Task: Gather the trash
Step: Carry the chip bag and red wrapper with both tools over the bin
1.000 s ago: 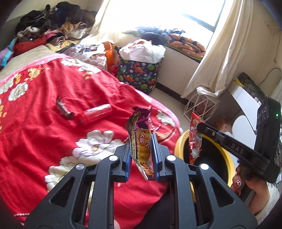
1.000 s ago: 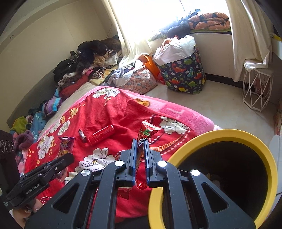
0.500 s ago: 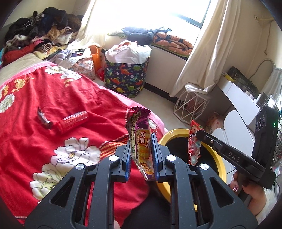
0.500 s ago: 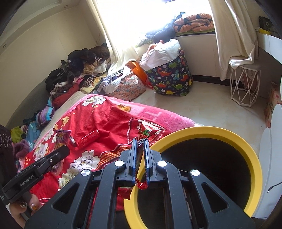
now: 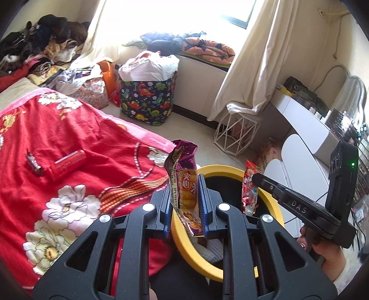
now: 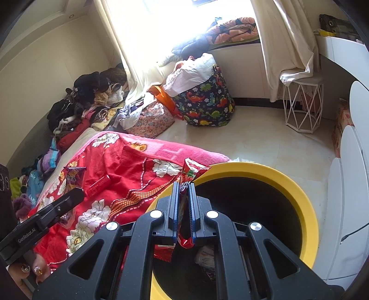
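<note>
Yellow bin [image 6: 297, 184] – wrappers inside, left fingers [image 5: 204, 200] clamping purple wrapper [image 5: 184, 182], right fingers [image 6: 192, 203] clamping red wrapper [image 6: 190, 172]

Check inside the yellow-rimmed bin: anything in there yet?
Yes. The right wrist view shows crumpled trash at the bottom of the yellow-rimmed bin, whitish with red bits. The right claw, shut on a red wrapper, covers the near part; the rest is dark.

Strong daylight poured through the window [image 5: 175, 20], blowing it out to white glare. Both fisheye views curved straight lines and darkened at the corners; nearer surfaces stayed sharp.
</note>
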Tool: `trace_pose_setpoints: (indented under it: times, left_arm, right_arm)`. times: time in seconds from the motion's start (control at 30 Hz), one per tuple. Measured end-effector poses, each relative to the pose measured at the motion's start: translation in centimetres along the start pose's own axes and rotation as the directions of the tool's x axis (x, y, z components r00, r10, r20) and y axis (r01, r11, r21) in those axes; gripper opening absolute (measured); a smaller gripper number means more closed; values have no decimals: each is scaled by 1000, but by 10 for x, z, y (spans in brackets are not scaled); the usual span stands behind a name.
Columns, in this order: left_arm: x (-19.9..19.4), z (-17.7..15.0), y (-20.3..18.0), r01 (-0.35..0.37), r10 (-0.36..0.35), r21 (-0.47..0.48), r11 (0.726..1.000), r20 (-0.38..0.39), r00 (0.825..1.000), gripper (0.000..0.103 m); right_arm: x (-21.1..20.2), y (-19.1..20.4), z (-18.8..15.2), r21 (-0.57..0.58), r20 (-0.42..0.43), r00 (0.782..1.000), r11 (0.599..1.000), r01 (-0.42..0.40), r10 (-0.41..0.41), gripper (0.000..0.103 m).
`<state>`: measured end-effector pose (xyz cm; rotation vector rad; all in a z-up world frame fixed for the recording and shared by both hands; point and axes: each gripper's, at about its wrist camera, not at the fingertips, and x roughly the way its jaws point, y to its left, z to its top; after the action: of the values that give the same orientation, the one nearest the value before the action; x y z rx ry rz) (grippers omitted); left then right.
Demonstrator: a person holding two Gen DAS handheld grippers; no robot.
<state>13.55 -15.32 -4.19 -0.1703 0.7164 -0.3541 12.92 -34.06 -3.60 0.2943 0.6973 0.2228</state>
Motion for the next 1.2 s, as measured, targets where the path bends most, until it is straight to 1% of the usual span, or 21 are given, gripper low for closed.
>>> trace_pose_setpoints:
  times: [0.47,0.73,0.93,1.2]
  left_arm:
    - [25,-4,-36,62,-59,70,996,-49,997,14]
    - [48,-9,-58,106,-93,119,987,-106,990,14]
    - [63,-15,-70,130,-109,150,980,-141,984,14]
    - [76,-19,-76,147,-119,159,976,-171,978,14]
  right_arm:
    - [-11,-36,-7,57,-7,999,997,52,-52,8]
    - [-14,-54,-11,109,-21,997,991,79,-77,8]
    - [-18,-62,-13,128,-21,996,988,88,-86,8]
    - [-22,-67,-14,140,-15,995,985,97,-96,8]
